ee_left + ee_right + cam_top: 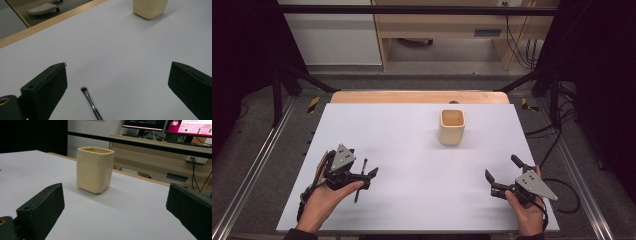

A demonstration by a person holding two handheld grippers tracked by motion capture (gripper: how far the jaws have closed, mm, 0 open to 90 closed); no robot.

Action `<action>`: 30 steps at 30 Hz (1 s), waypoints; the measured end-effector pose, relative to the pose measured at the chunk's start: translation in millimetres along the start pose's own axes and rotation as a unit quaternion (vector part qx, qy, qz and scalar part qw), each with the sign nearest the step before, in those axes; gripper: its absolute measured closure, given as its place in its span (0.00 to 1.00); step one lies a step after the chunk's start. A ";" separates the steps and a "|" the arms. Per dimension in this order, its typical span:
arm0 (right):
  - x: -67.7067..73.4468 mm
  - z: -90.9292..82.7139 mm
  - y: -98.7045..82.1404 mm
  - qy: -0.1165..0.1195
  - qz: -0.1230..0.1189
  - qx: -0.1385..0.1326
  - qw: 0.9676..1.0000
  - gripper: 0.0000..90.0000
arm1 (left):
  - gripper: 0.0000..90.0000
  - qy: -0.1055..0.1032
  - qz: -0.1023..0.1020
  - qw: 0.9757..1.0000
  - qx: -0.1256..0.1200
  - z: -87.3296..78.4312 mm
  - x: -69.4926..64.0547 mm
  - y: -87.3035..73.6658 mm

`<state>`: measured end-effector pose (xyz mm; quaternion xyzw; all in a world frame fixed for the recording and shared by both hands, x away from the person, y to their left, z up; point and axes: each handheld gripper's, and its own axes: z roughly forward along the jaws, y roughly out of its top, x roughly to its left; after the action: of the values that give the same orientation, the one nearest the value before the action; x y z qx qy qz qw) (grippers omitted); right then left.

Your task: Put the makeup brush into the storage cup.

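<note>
Table point(412, 145) comes first, big and white, and a cream cup point(452, 126) is stood upright on its far half, right of the middle. The left gripper point(368, 167) and the right gripper point(502, 172) are held low over the near corners, well apart, both opened wide with nothing held. A small brush point(91, 103) is seen lying flat on the table under the left gripper, between its jaws and touched by neither.
</note>
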<state>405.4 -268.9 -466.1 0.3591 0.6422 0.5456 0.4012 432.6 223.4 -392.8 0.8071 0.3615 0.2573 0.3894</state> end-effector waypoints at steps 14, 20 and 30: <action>-0.3 -0.2 -0.3 0.000 0.002 0.004 1.000 0.02 | 0.03 -0.010 0.011 0.992 0.125 19.7 -7.9 9.7; -0.1 0.0 -0.4 0.000 0.002 0.004 1.000 0.02 | 0.04 -0.007 -0.011 0.989 0.150 25.2 -2.1 10.8; 0.1 -0.1 -0.4 0.000 0.003 0.004 1.000 0.02 | 0.04 0.001 -0.026 0.982 0.187 33.3 2.3 9.9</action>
<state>405.2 -268.9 -466.5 0.3623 0.6436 0.5440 0.3982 461.0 206.2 -403.2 0.8559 0.4245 0.1753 0.2376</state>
